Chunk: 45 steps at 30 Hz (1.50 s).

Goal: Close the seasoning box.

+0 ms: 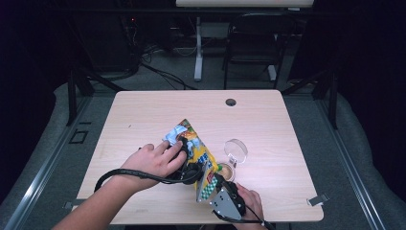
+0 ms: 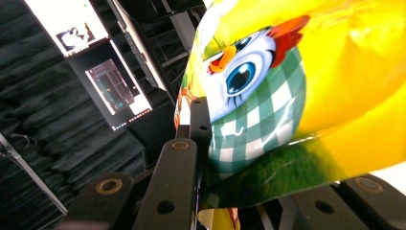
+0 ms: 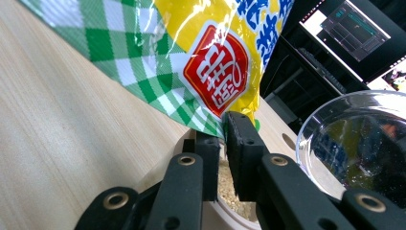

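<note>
A yellow snack bag [image 1: 193, 146] with green checks and a cartoon chick hangs tilted over the table, held at both ends. My left gripper [image 1: 184, 144] is shut on its upper part; in the left gripper view the bag [image 2: 297, 91] fills the right side, with one finger [image 2: 199, 123] pressed on its edge and the other behind the foil. My right gripper [image 1: 211, 181] is shut on the bag's lower checked corner [image 3: 191, 86], its fingertips [image 3: 242, 143] pinching the seam. Right below sits a small round tub [image 1: 226, 170] of beige grains [image 3: 225, 189].
A clear round lid [image 1: 236, 149] lies just past the tub, close at the right in the right gripper view [image 3: 364, 143]. The light wooden table [image 1: 143, 115] has a cable hole [image 1: 231, 102] at the back. A chair and desk legs stand beyond.
</note>
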Tool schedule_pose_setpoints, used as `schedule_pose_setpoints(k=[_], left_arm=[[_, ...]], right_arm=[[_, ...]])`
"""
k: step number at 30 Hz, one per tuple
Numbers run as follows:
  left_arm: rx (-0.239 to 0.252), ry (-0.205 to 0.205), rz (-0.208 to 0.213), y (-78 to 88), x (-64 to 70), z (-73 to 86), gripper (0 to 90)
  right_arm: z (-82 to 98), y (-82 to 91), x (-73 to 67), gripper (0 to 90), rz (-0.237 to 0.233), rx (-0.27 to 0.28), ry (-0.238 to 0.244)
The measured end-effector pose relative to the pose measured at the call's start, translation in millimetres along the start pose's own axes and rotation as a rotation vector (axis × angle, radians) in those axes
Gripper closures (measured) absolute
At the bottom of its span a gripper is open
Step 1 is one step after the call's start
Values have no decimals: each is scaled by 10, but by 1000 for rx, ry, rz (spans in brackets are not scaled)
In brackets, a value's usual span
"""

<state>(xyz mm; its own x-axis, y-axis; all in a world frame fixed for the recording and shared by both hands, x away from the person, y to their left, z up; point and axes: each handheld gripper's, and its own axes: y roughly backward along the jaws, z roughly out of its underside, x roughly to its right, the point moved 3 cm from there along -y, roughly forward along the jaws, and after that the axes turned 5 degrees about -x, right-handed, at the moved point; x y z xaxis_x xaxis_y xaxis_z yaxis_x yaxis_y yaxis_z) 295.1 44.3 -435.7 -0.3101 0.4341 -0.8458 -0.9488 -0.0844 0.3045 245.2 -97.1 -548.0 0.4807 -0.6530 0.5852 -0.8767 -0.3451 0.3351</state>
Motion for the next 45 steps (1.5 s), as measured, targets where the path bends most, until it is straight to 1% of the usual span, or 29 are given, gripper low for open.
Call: schedule_pose_setpoints(k=[6,7,10,11,13,16,21,23,25,26,30,32,33,34,40,41,43,44,45], left_arm=[[1,18,9,-17,36,21,819],[3,23,17,-19,44,24,819],[3,26,15,-21,53,29,819],[2,29,23,-21,61,32,819],[3,32,25,-21,70,36,818],[8,35,19,-25,76,44,818],[10,47,34,-34,94,52,818],[10,42,32,-34,97,52,818],[8,46,28,-38,111,51,816],[9,47,36,-39,115,52,816],[9,50,39,-43,126,51,813],[12,62,47,-52,141,64,812],[12,65,42,-54,144,66,812],[13,69,50,-56,148,69,812],[17,83,66,-76,195,78,810],[18,99,75,-86,225,79,810],[22,113,86,-96,249,80,808],[21,129,100,-101,271,84,808],[25,144,107,-106,287,88,807]], right_arm=[[-1,-3,0,832,-2,3,0],[-1,-2,1,831,-3,0,3],[-1,1,3,832,-1,-2,6],[-1,4,5,832,-1,-6,11],[-1,3,3,832,-1,-3,10],[-1,7,5,832,-1,-9,15],[-3,12,5,833,3,-14,25],[-4,14,4,835,3,-16,29],[-4,16,6,836,2,-17,31],[-3,18,8,837,3,-19,33],[-3,29,21,843,11,-22,37],[-7,42,38,843,17,-22,36],[-9,43,44,844,16,-14,27],[-10,46,48,846,17,-14,28],[-11,58,45,854,22,-22,41],[-10,58,44,856,21,-23,41],[-8,57,43,858,20,-22,41],[-6,59,44,858,22,-25,42],[-6,60,45,859,21,-25,43]])
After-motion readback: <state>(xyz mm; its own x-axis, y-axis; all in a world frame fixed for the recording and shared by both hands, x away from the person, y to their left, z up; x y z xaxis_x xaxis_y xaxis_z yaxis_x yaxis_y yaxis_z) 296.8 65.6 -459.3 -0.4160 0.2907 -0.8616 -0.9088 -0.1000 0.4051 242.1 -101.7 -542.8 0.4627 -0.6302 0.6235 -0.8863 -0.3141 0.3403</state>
